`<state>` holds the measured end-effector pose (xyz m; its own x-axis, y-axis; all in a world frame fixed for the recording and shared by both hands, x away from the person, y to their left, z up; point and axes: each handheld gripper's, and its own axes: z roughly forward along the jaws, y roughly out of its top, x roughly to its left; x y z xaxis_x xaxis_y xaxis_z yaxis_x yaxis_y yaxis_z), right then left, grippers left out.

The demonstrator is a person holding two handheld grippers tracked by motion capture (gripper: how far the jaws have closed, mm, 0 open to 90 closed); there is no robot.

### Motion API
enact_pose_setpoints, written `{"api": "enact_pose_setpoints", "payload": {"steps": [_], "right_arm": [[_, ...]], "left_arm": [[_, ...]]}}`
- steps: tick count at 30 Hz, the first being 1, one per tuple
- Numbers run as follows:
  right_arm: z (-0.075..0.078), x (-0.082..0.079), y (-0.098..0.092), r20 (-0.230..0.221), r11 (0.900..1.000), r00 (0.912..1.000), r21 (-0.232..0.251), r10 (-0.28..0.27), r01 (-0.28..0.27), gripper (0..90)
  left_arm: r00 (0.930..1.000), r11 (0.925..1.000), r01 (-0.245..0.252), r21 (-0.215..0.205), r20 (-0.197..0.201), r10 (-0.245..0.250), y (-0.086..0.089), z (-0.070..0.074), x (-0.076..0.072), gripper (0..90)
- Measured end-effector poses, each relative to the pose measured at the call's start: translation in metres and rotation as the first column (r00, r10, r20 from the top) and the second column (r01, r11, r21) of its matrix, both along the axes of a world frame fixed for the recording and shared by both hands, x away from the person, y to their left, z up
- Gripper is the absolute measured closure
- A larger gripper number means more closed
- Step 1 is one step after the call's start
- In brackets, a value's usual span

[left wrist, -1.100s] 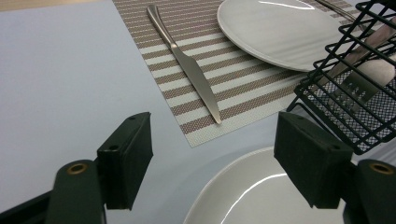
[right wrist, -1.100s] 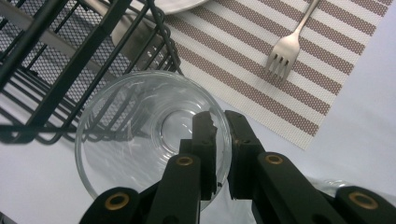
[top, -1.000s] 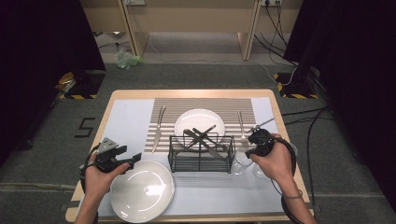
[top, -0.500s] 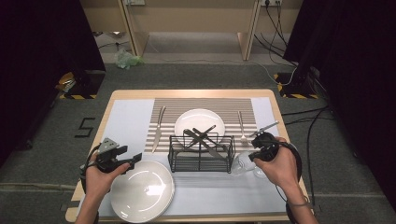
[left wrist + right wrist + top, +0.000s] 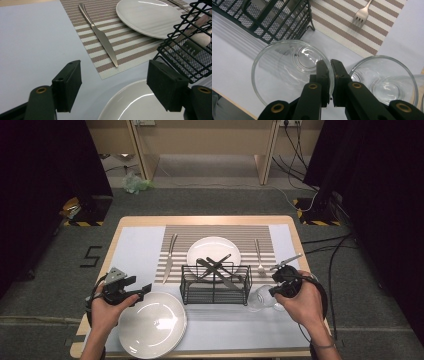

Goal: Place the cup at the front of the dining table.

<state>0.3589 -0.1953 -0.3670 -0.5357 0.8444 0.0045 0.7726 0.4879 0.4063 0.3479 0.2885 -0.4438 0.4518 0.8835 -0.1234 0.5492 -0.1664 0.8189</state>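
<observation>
The right gripper (image 5: 329,72) is clamped on the rim of a glass (image 5: 292,72), one pad inside the wall and one outside, a grip that lets the tumbler be lifted by its edge. A second glass (image 5: 384,80) stands just to the other side of the jaws, the wire rack (image 5: 269,20) beyond them. The hand comes in low, tilted downward. The left gripper (image 5: 113,82) hangs spread wide, grasping nothing, over the near plate (image 5: 135,102).

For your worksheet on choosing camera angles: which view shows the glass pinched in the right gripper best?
The right gripper view: the glass shows its whole rim, pinched by the right gripper. The high view shows it small and faint. The left gripper view looks elsewhere.
</observation>
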Motion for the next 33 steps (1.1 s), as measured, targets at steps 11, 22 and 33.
{"api": "enact_pose_setpoints", "payload": {"steps": [11, 22, 33], "right_arm": [[-0.002, -0.013, 0.000, -0.007, 1.000, 0.9999, -0.002, 0.011, -0.011, 86.0], [-0.005, -0.021, 0.002, -0.013, 1.000, 0.9995, 0.001, 0.028, -0.028, 86.0], [-0.005, -0.035, 0.000, -0.024, 0.999, 0.9989, -0.011, 0.041, -0.041, 86.1]], "left_arm": [[1.0000, 1.0000, -0.001, -0.001, 0.002, 0.001, 0.000, 0.000, 0.000, 27.5], [1.0000, 1.0000, -0.002, -0.001, 0.001, 0.002, 0.000, 0.001, 0.000, 27.5], [1.0000, 1.0000, -0.003, 0.000, 0.004, 0.003, 0.000, 0.001, -0.001, 27.5]]}}
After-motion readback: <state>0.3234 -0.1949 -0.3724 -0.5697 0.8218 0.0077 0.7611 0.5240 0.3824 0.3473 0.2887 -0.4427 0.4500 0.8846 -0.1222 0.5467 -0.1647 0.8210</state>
